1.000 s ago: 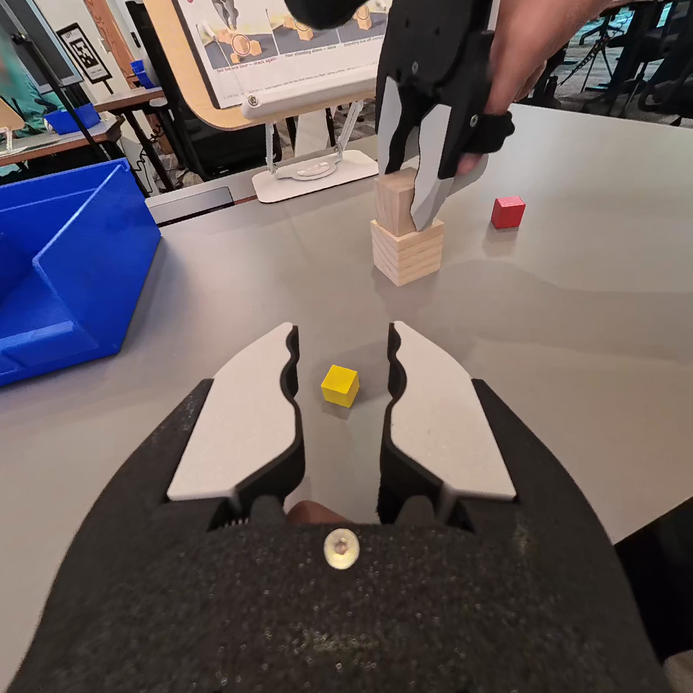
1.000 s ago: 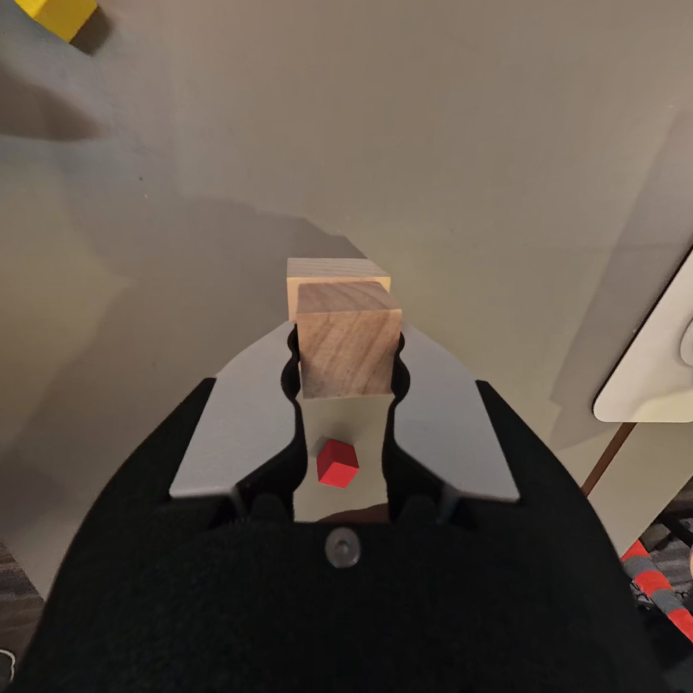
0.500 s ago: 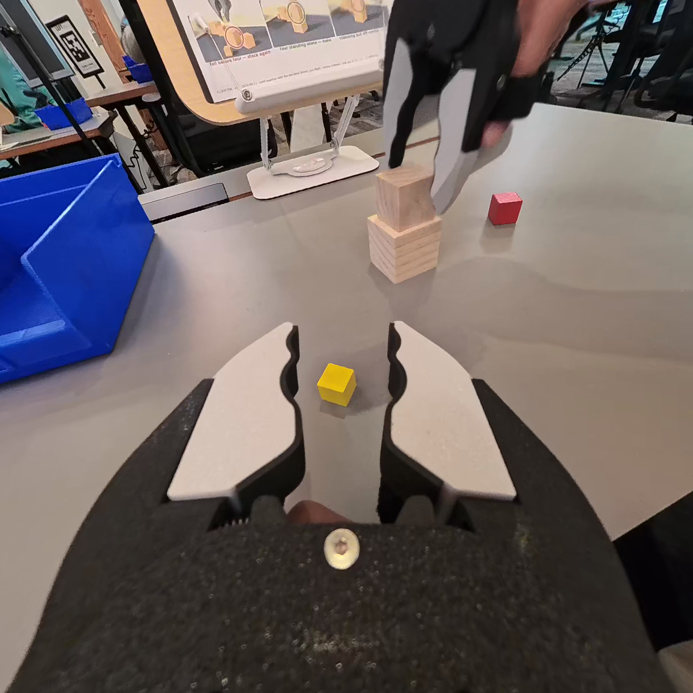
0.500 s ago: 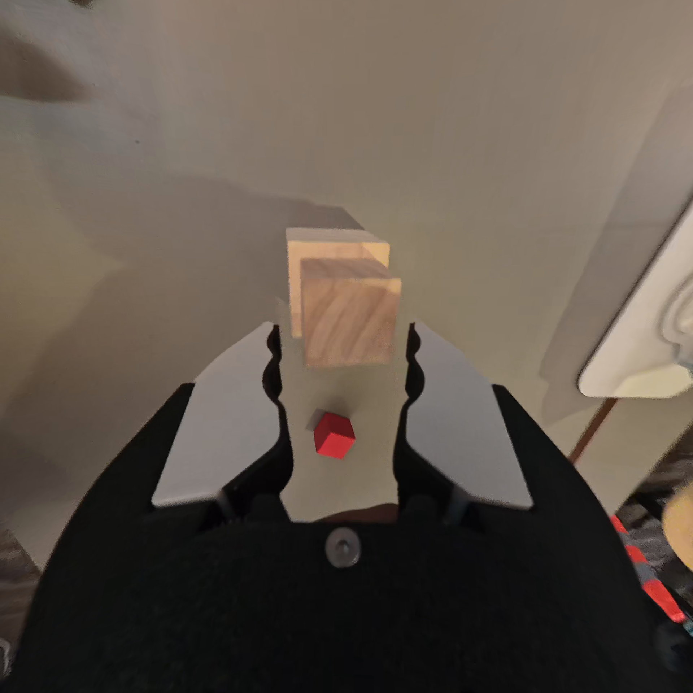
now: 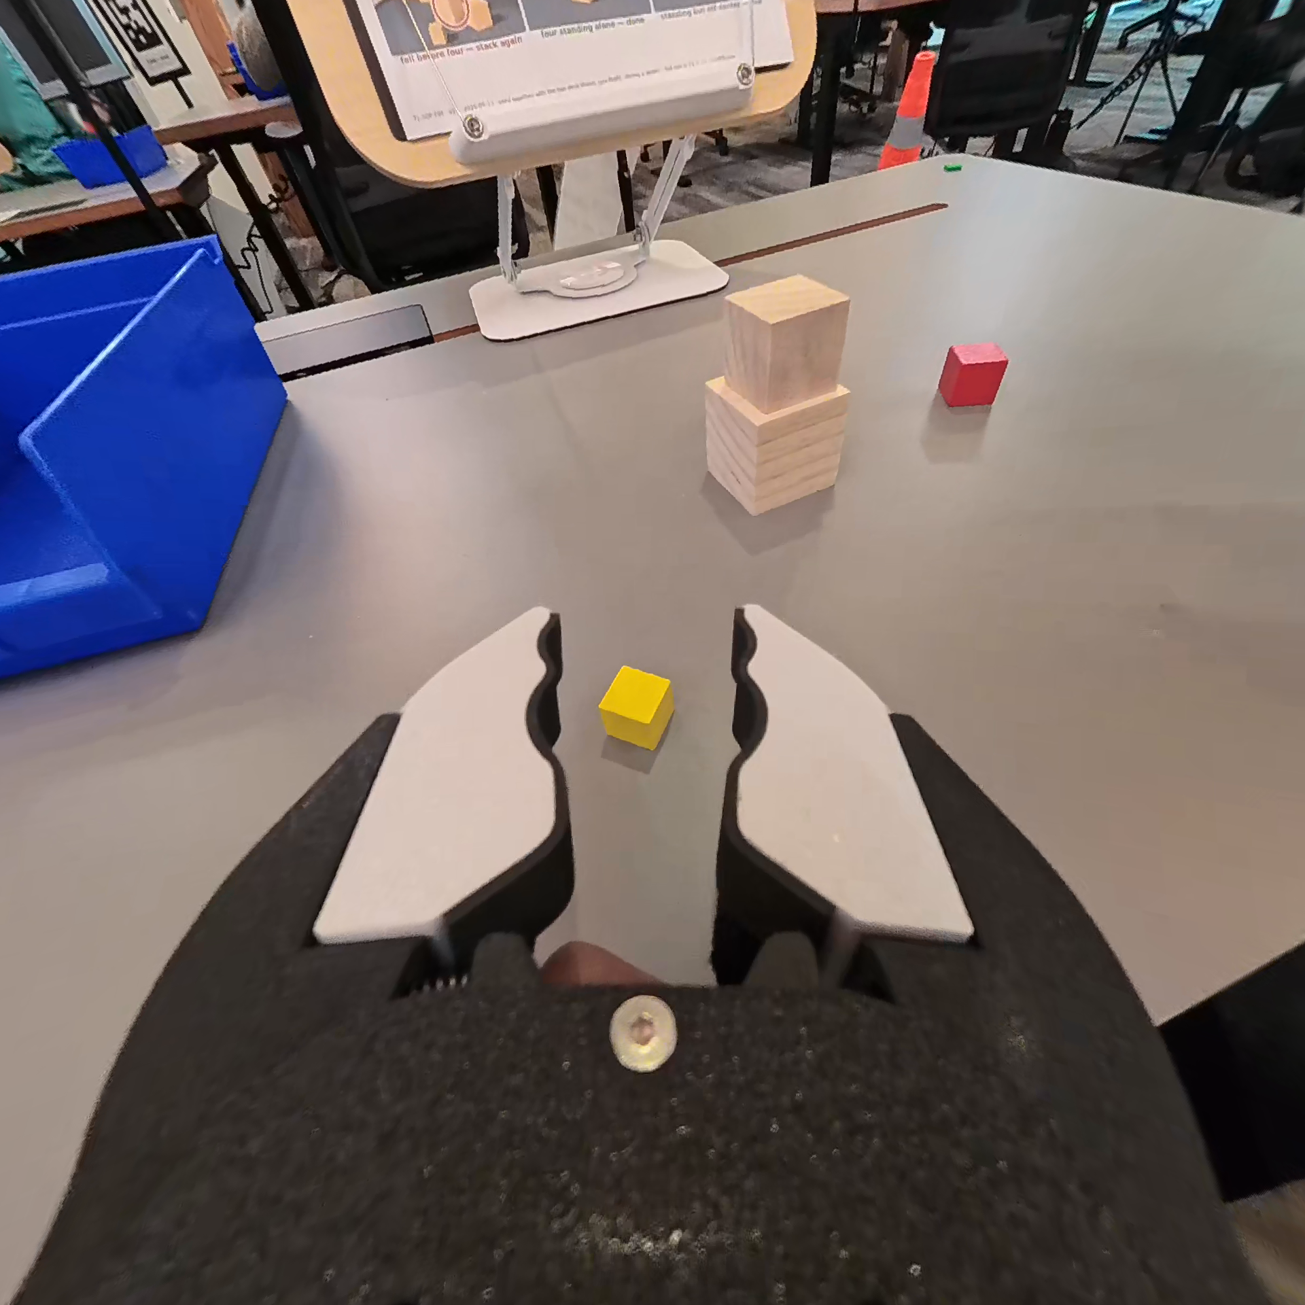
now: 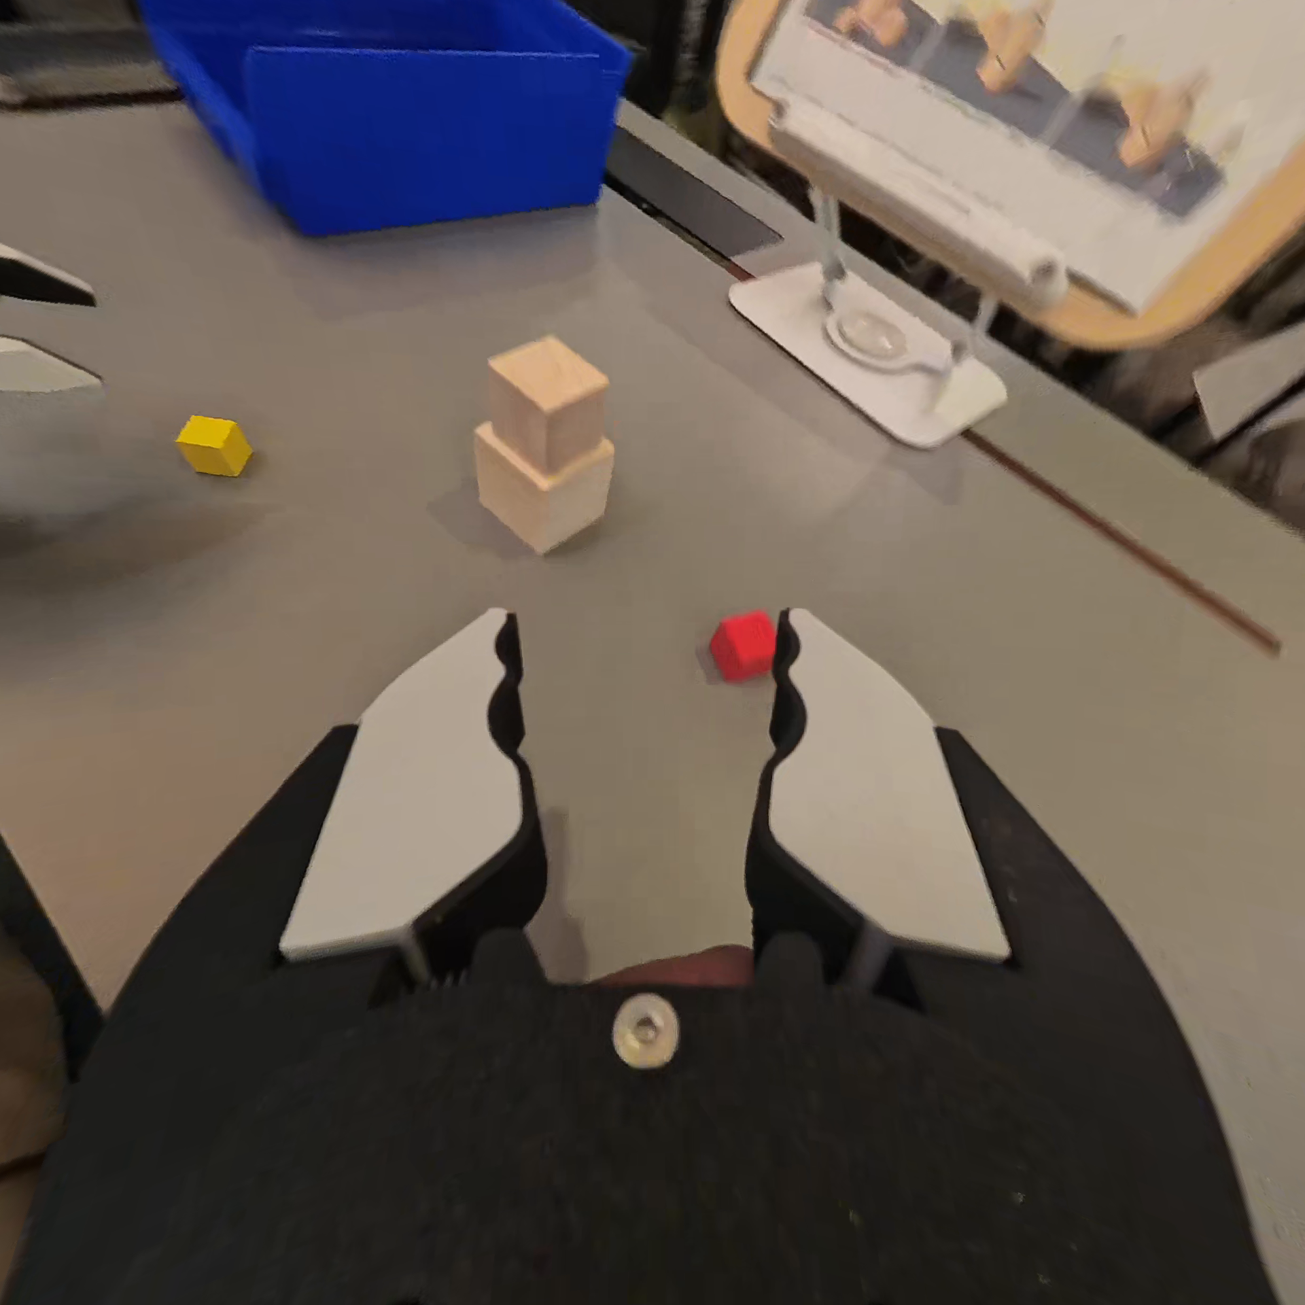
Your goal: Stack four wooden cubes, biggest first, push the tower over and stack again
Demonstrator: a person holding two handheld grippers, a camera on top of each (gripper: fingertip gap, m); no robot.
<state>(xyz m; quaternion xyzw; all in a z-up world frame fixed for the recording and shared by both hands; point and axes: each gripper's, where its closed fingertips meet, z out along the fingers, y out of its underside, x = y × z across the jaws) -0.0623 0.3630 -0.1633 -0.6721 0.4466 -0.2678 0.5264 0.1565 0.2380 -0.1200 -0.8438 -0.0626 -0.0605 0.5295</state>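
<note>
At the middle of the grey table (image 5: 1059,565), I log a two-block stack: the largest cube (image 5: 775,452), pale layered wood, standing on the table, and the second wooden cube (image 5: 785,346) resting on its top face, turned slightly against the base. In my right wrist view the same pair appear as lower block (image 6: 542,494) and upper block (image 6: 548,406).

Item, yellow cube (image 5: 635,706): loose on the table, apart from the stack, lying ahead of my left gripper (image 5: 642,621) and framed between its fingers without touching either. The left fingers are spread and hold nothing.

Item, red cube (image 5: 973,374): loose on the table to the right of the stack, well clear of it. In my right wrist view it (image 6: 743,644) sits just beside the inner edge of one finger of my right gripper (image 6: 646,621); I cannot tell whether they touch. The right fingers are spread wide and empty.

Item, blue plastic bin (image 5: 141,438): on the left part of the table.

Item, white stand (image 5: 600,282) at the far table edge, carrying a wood-framed instruction board (image 5: 565,70).

Beyond the table: an orange traffic cone (image 5: 911,106) on the floor, and other desks.
</note>
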